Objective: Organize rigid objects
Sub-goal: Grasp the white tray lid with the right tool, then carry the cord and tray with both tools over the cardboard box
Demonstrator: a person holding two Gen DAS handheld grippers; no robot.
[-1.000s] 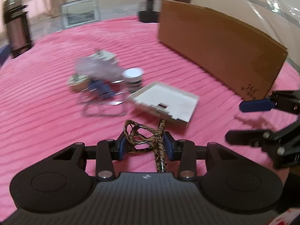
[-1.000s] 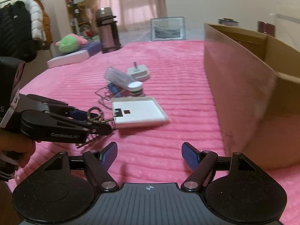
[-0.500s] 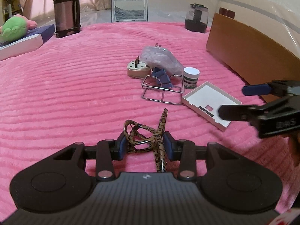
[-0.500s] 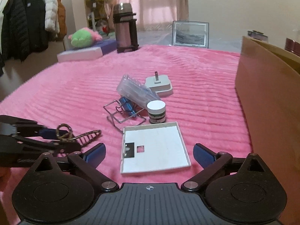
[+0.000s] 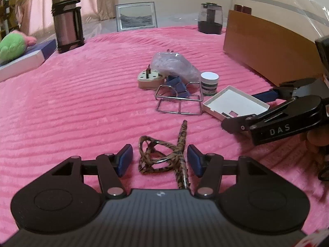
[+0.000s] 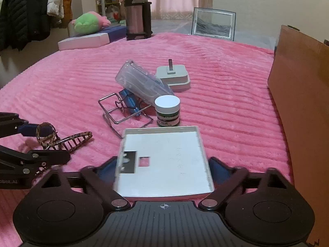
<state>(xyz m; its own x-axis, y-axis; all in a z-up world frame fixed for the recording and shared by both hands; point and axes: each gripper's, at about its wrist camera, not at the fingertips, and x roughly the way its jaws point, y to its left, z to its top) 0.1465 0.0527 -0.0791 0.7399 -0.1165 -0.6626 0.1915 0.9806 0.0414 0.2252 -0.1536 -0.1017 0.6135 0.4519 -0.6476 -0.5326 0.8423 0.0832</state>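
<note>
A leopard-print hair claw [image 5: 162, 156] lies on the pink blanket between the pads of my left gripper [image 5: 160, 159]. Its jaws are opening and no longer press on the claw. In the right wrist view the claw [image 6: 67, 142] sits by the left gripper [image 6: 47, 144]. A shallow white tray [image 6: 164, 158] rests flat between the fingers of my right gripper [image 6: 162, 168]. Those jaws are closing, with the pads close beside the tray's sides. The left wrist view shows the right gripper [image 5: 240, 111] straddling the tray [image 5: 234, 103].
Beyond the tray stand a white-lidded jar [image 6: 167, 111], a wire rack [image 6: 123, 113] with a blue clip [image 6: 128, 100], a clear plastic case [image 6: 141, 82] and a plug adapter [image 6: 173, 77]. A cardboard box [image 6: 304, 103] walls the right. A thermos [image 5: 66, 20] and picture frame [image 5: 136, 16] stand far back.
My left jaws have spread off the hair claw, which now lies on the blanket. The right gripper has moved forward and down until the white tray sits between its fingers.
</note>
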